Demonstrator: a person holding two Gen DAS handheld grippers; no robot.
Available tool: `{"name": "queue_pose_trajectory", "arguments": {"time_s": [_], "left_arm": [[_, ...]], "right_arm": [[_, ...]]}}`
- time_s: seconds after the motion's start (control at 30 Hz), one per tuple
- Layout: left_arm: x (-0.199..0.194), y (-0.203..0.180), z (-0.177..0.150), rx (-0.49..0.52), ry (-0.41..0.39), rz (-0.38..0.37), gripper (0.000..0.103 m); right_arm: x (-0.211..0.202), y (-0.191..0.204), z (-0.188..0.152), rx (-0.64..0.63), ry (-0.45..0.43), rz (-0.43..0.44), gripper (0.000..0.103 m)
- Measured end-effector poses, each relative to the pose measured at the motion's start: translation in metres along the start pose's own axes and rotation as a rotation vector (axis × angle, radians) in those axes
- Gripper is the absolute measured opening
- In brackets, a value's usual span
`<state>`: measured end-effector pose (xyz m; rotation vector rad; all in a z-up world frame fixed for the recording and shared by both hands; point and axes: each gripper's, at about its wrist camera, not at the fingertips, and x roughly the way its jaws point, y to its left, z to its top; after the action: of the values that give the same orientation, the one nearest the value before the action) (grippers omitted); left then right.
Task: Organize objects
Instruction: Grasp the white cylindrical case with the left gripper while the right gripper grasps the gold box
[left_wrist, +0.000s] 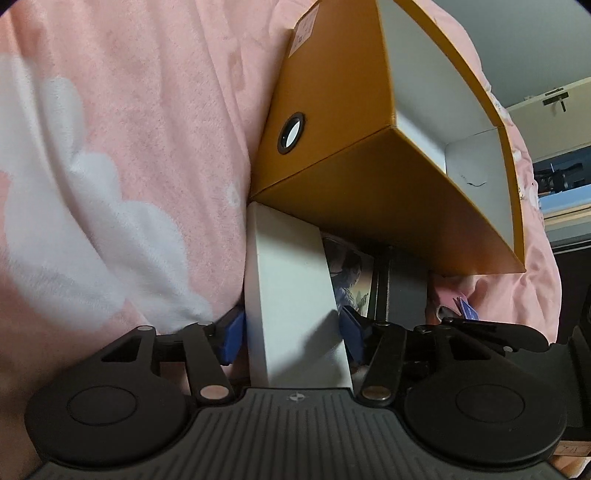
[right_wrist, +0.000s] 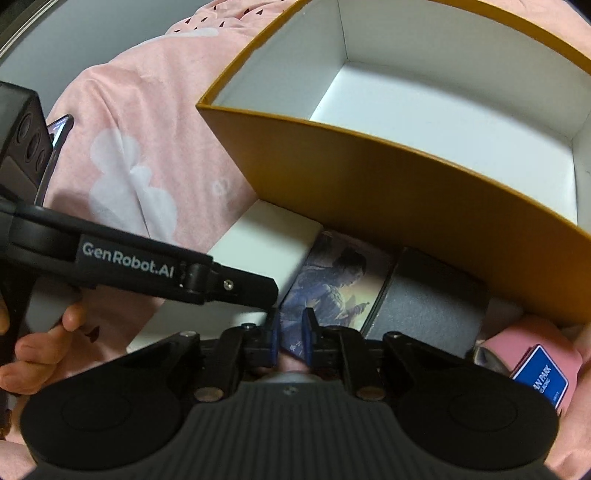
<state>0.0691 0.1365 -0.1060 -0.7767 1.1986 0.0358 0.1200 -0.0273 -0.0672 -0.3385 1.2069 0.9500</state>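
Note:
An open orange box (left_wrist: 325, 110) with a white inside lies on a pink blanket; it also shows in the right wrist view (right_wrist: 388, 195). In front of it lie a white box (left_wrist: 291, 295), a picture box (right_wrist: 328, 291) and a dark grey box (right_wrist: 424, 306). My left gripper (left_wrist: 291, 336) is shut on the white box, blue pads on both its sides. My right gripper (right_wrist: 290, 332) is shut on the near edge of the picture box. The left gripper's arm (right_wrist: 147, 266) crosses the right wrist view over the white box (right_wrist: 266, 236).
The pink blanket (left_wrist: 129, 129) with white shapes covers the bed. A blue card (right_wrist: 541, 376) lies at the right on a pink item. A phone (right_wrist: 61, 129) lies at the far left. Shelves (left_wrist: 561, 177) stand beyond the bed.

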Motion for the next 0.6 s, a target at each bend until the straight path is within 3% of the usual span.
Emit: {"name": "queue_pose_trajectory", "arguments": {"time_s": [0.1,0.2,0.43,0.6], "left_arm": [[-0.014,-0.007,-0.004,0.029,-0.042,0.027,0.042],[-0.026,-0.018,-0.010,0.104,-0.082,0.049,0.036],[-0.064,-0.044,-0.025,0.296,-0.205,0.155,0.030],[-0.076,-0.049,-0.034,0.355,-0.222,0.180,0.030]], "right_arm": [[-0.005,0.001,-0.002,-0.027,-0.004,-0.012,0.015],[-0.016,0.004,-0.004,-0.067,-0.001,0.009,0.015],[-0.041,0.029,-0.008,-0.272,0.045,0.073,0.018],[-0.029,0.062,-0.016,-0.514,0.120,0.093,0.041]]}}
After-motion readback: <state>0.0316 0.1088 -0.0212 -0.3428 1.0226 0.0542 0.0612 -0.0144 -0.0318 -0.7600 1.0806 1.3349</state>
